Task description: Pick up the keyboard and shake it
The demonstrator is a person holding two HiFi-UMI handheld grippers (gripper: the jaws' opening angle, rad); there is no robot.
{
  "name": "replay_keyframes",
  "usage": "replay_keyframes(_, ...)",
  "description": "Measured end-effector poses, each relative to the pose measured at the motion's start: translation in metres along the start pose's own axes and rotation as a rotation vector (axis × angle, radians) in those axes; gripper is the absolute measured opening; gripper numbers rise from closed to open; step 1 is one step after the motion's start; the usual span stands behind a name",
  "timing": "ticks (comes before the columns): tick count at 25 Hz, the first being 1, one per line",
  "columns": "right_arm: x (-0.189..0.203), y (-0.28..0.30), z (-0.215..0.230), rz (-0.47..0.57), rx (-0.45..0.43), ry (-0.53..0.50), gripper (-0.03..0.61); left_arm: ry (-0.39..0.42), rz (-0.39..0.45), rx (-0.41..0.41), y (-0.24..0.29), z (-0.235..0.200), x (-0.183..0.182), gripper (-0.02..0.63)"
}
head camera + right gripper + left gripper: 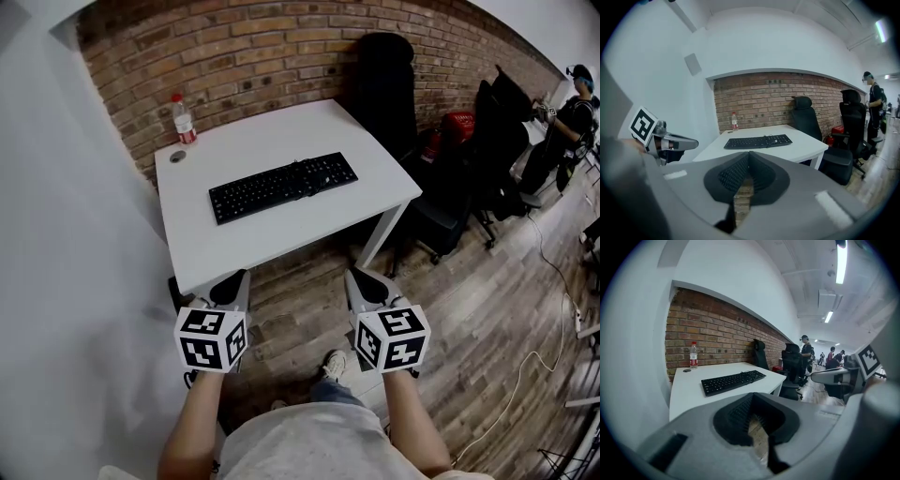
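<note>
Approach step, I judge: left gripper (pixel 234 281) and right gripper (pixel 362 281) hang empty, jaws together. The keyboard (pixel 283 187) lies well ahead of both, so the next move calls for reaching and opening.

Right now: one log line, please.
phase: pre-grasp | keyboard: on table, untouched | left gripper: shut, empty | right gripper: shut, empty

item: keyboard (pixel 283 187), black, full-size with number pad, dark keys
state: flat, keys up, untouched
pose: long axis skewed to the tabletop (pixel 272 131) edges; in the head view its right end is farther from the tabletop's near edge than its left end
location: about mid-tabletop, fully on the surface, clear of all edges
cable (pixel 305 170): dark lead bunched on the keys by the back row
</note>
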State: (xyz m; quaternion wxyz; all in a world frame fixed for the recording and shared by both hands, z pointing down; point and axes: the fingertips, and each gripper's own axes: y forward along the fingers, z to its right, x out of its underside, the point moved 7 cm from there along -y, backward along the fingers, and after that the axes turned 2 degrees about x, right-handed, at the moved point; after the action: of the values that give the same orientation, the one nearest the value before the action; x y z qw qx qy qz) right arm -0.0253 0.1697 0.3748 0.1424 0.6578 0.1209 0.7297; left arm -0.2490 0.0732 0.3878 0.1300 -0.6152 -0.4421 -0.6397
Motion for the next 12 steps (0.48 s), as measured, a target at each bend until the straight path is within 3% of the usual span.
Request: replay_keyframes(12, -0.027, 0.069, 0.097, -0.021, -0.08, 0.005, 0.011, -0.038, -0.031, -0.109, 0.083, 0.009, -0.03, -0.012)
